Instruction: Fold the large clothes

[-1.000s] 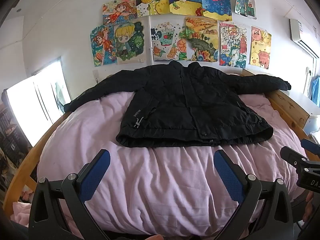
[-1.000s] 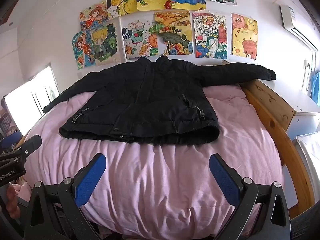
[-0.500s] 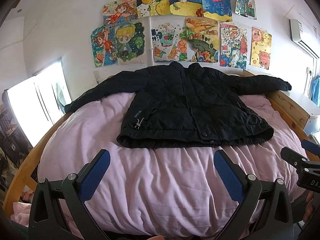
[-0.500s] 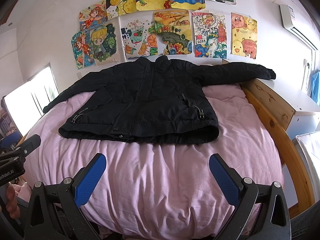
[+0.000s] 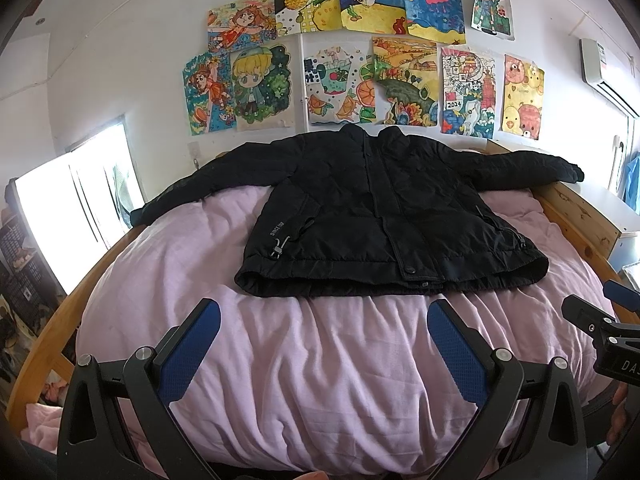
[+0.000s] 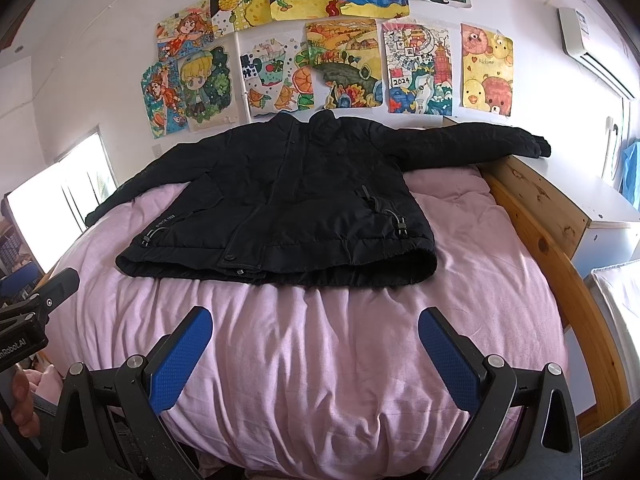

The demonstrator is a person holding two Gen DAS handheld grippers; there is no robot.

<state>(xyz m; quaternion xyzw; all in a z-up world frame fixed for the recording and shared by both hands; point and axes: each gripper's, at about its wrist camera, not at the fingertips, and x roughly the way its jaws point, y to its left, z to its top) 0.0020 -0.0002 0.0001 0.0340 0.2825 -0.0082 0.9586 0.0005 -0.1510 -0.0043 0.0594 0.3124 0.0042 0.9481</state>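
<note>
A black padded jacket (image 5: 384,216) lies flat, front up, on a bed with a pink cover (image 5: 320,360). Its sleeves spread out to both sides and its collar is toward the wall. It also shows in the right wrist view (image 6: 280,208). My left gripper (image 5: 324,320) is open and empty, hovering over the pink cover short of the jacket's hem. My right gripper (image 6: 316,328) is open and empty, also short of the hem. The right gripper's tip shows at the right edge of the left wrist view (image 5: 592,320).
A wooden bed frame (image 6: 552,248) runs along the right side, with a white cabinet (image 6: 608,220) beyond it. Children's drawings (image 5: 360,60) cover the far wall. A bright window (image 5: 68,204) is on the left. An air conditioner (image 6: 592,44) hangs at upper right.
Both grippers have drifted very slightly; the jacket has not moved and both grippers stay open.
</note>
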